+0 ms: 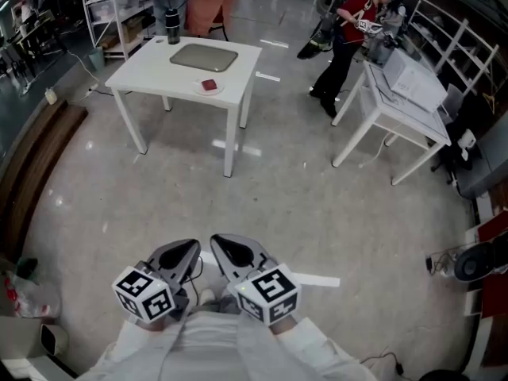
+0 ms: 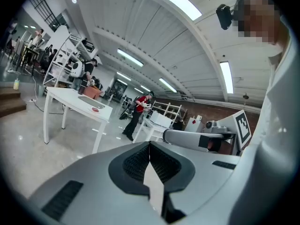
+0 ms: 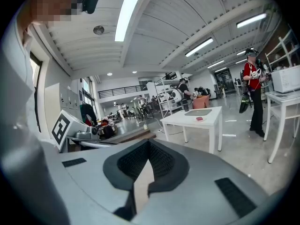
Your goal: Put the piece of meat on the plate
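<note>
A red piece of meat (image 1: 209, 85) lies on a small white plate (image 1: 200, 90) near the front edge of a white table (image 1: 151, 62), far across the floor. Beside the plate lies a grey tray (image 1: 204, 56). The meat (image 2: 95, 109) is tiny in the left gripper view, and it (image 3: 200, 119) is just as tiny in the right gripper view. My left gripper (image 1: 189, 251) and right gripper (image 1: 222, 246) are held close to my body, side by side. Both are shut with nothing between the jaws, and both are far from the table.
A dark cup (image 1: 173, 30) stands at the table's back left corner. A second white table (image 1: 397, 117) stands to the right, and a person in a red top (image 1: 349, 22) is beside it. A low wooden bench (image 1: 32, 165) runs along the left. Shelving (image 1: 111, 6) is behind.
</note>
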The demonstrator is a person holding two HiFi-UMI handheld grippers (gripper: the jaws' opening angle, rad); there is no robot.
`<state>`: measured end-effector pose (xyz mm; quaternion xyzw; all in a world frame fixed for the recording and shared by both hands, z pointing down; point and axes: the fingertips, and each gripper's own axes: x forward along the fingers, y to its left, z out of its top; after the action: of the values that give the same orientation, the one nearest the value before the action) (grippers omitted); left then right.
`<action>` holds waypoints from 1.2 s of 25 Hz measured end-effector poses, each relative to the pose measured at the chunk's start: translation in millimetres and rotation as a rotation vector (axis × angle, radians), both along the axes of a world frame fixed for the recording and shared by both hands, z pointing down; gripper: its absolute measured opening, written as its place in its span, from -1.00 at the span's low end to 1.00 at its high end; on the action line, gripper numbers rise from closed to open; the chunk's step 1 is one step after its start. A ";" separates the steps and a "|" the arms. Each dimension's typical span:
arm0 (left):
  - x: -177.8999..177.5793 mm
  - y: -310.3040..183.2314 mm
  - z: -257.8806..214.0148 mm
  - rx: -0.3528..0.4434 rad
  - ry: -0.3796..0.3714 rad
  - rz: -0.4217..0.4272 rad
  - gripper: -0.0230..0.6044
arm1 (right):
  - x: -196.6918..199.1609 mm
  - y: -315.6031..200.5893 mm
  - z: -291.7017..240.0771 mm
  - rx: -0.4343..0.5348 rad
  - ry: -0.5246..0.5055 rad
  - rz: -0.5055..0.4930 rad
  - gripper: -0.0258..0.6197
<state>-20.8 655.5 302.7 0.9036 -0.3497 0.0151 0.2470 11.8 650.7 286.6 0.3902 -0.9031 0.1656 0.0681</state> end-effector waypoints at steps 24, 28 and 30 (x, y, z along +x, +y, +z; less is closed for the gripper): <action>6.1 -35.1 15.2 -0.034 0.002 -0.140 -0.90 | 41.0 -28.4 14.4 -0.033 -0.037 0.033 -0.87; -1.0 -57.7 21.9 -0.049 0.008 -0.152 -0.90 | 45.9 -50.8 17.6 -0.037 -0.043 0.057 -0.87; -3.2 -73.8 25.2 -0.055 0.009 -0.151 -0.90 | 46.5 -65.6 21.1 -0.041 -0.041 0.066 -0.87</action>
<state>-24.0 581.8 327.9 0.8675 -0.4154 0.0018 0.2739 58.3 585.1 307.8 0.4149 -0.8873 0.1944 0.0523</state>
